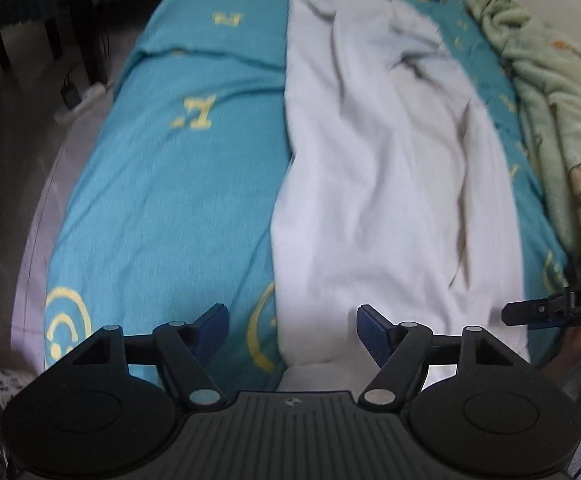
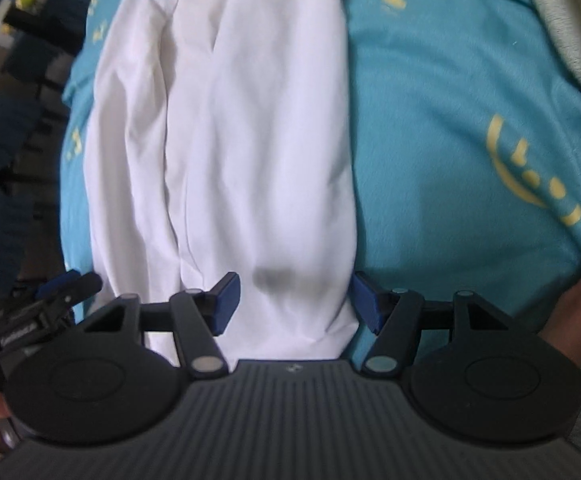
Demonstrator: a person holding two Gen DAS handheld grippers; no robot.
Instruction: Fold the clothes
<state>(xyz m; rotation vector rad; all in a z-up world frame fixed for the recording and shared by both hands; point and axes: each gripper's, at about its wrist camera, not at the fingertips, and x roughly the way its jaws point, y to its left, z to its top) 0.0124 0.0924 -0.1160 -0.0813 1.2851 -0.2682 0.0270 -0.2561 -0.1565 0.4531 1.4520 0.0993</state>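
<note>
A white garment (image 1: 378,168) lies lengthwise on a teal bedcover (image 1: 178,152), folded into a long strip with wrinkles at the far end. My left gripper (image 1: 292,330) is open and empty, hovering above the garment's near left edge. My right gripper (image 2: 294,300) is open and empty above the garment's (image 2: 250,128) near end, its fingers astride the strip's width. The right gripper's tip also shows in the left wrist view (image 1: 550,308), and the left gripper's tip shows in the right wrist view (image 2: 62,288).
The teal cover (image 2: 450,120) has yellow printed marks. A pale green patterned blanket (image 1: 562,112) lies along the bed's right side. Dark furniture legs (image 1: 50,40) and a grey floor (image 1: 6,168) are to the left of the bed.
</note>
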